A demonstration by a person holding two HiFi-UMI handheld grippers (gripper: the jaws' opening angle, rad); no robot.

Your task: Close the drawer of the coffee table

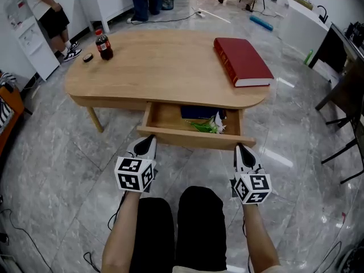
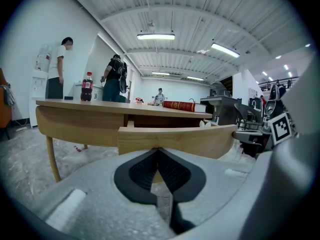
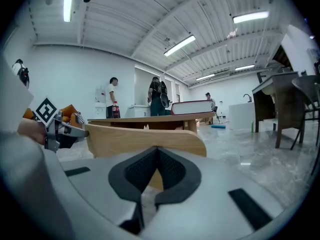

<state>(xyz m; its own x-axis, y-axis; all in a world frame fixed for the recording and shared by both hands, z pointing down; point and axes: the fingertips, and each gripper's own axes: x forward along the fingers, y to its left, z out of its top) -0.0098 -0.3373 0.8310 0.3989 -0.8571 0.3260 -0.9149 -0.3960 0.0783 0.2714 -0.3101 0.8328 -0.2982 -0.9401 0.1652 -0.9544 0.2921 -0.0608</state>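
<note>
– 2 ways to botch this. Number 1: pushing harder with 1 pair of tongs than the other, which would skew the drawer (image 1: 170, 118) and jam it half in.
– And number 2?
– Down to the green and white clutter (image 1: 209, 126) poking up just behind the drawer front (image 1: 196, 136), toward its right end. Might catch under the top of the bench (image 1: 165, 67) on the way in.
– Position of the tongs?
– Found the left tongs (image 1: 147, 143) at the left end of the drawer front and the right tongs (image 1: 243, 151) at its right end, both low by its bottom edge. Touching or just short, hard to say. Could slip under that edge if aimed no higher.
– Gripping anything?
– No. Both pairs pressed closed, tip to tip, nothing between. Looks set for pushing, not pinching.
– Drawer itself?
– Pulled well out from under the bench, with the drawer front nearest the tongs.
</note>
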